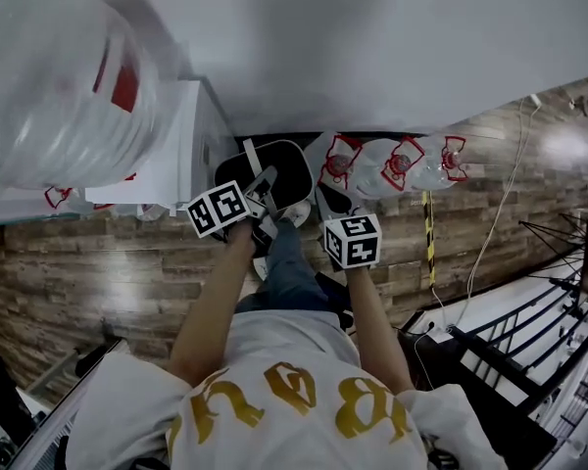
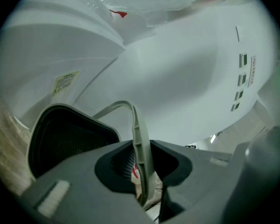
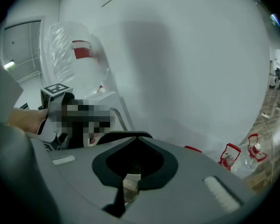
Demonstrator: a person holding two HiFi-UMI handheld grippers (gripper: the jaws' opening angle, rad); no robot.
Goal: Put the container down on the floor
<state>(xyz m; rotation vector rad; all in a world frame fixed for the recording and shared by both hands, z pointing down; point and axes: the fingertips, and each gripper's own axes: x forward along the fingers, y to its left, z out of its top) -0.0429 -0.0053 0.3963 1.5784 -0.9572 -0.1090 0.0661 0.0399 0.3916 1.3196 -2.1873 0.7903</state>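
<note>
— Where is the container?
— The black container (image 1: 279,164) is in front of the person's leg (image 1: 289,267), over the wooden floor (image 1: 98,253) and close to the foot of the white wall (image 1: 372,47); a white cabinet (image 1: 191,130) stands just to its left; I cannot tell whether its bottom touches the boards.
— What holds it?
— The left gripper (image 1: 255,200); its jaws are clamped on the grey handle (image 2: 138,125), which arches up from the rim and passes straight between them; in the left gripper view the container is tilted, with its dark mesh inside turned towards the camera.
— And the other one?
— The right gripper (image 1: 331,219) is just beside the container, on its right; in the right gripper view the jaws are pressed together at the tips with nothing between them; the container's black rim shows just beyond them.
— Anything else around?
— Clear bottles (image 1: 402,162) with red carriers sit on the floor against the wall, to the right of the container; a big bundle (image 1: 59,76) wrapped in clear plastic, with a red patch, looms at the upper left above the cabinet; a yellow sticker (image 2: 65,82) sits on the cabinet's side; a pale cable (image 1: 500,213) runs across the floor on the right.
</note>
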